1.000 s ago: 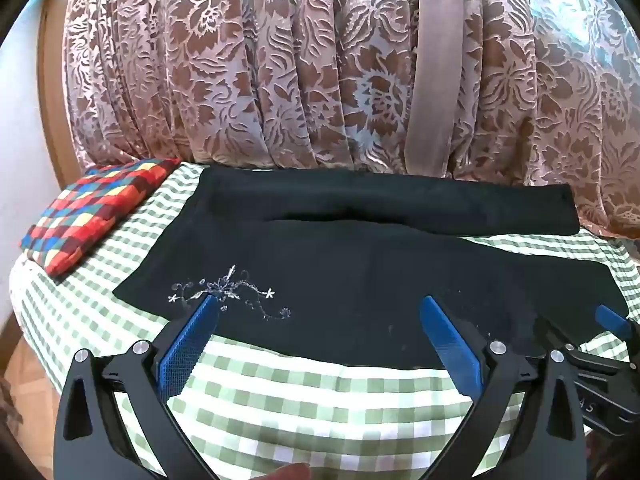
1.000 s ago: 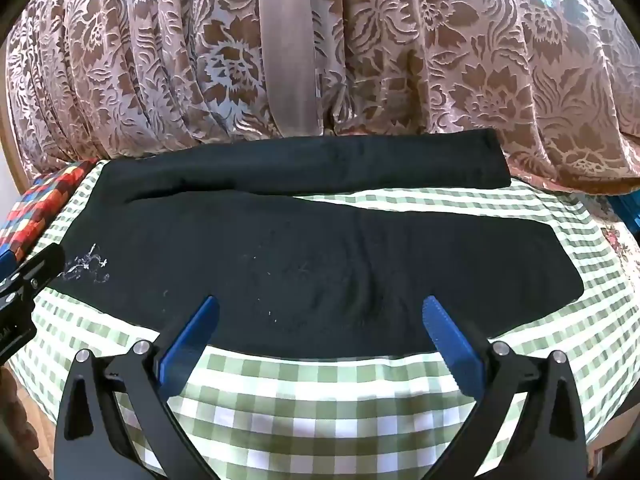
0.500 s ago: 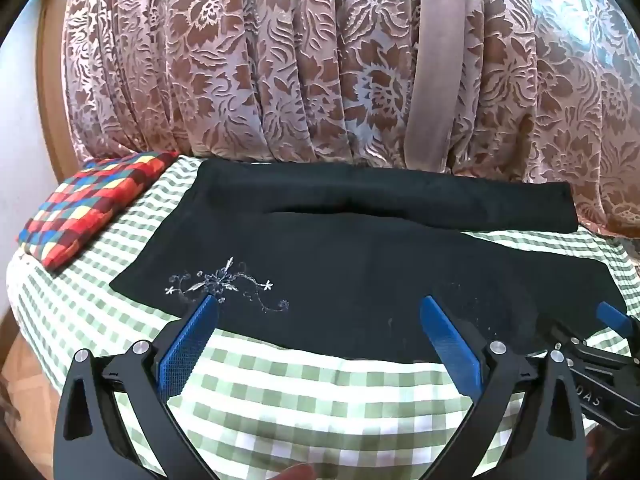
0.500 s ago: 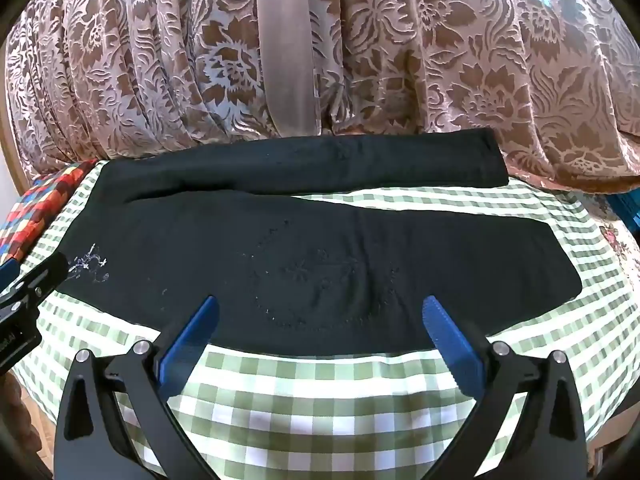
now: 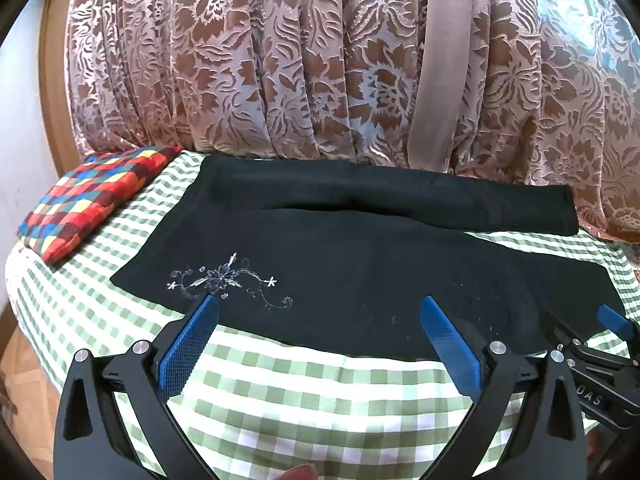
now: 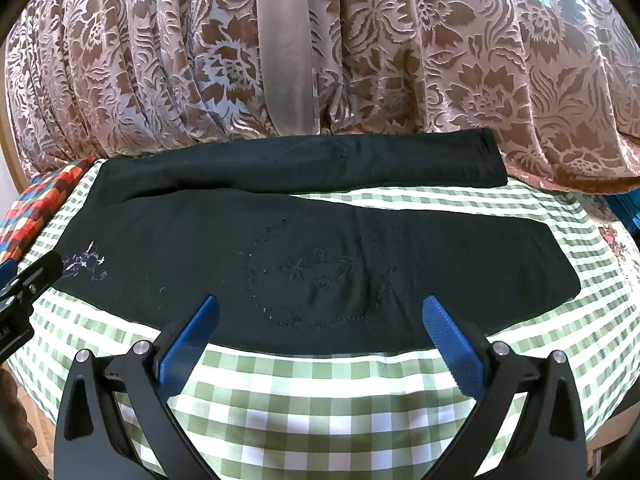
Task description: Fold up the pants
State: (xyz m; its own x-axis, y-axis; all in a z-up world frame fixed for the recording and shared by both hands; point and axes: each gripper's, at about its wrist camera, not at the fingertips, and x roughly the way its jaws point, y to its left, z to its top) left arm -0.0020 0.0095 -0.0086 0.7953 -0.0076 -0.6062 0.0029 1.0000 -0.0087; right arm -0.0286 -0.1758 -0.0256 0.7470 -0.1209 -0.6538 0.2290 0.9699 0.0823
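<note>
Black pants point(image 5: 360, 256) lie flat on a green-and-white checked tablecloth point(image 5: 304, 392), waist to the left, both legs stretching right. White floral embroidery point(image 5: 228, 282) sits near the waist. They also show in the right wrist view point(image 6: 320, 256), with a stitched circle motif point(image 6: 316, 272) on the near leg. My left gripper point(image 5: 318, 320) is open and empty, above the pants' near edge by the embroidery. My right gripper point(image 6: 318, 320) is open and empty, above the near edge at mid-leg. The right gripper also shows at the left wrist view's right edge point(image 5: 600, 344).
A multicoloured checked cushion point(image 5: 92, 200) lies on the table's far left corner. A brown floral curtain point(image 5: 320, 60) hangs right behind the table. The table's front edge curves just below both grippers. Wooden floor point(image 5: 20, 364) shows at the lower left.
Both grippers have drifted slightly, so the pants sit a little lower and closer in view. Both stay open and empty. The pants have not moved.
</note>
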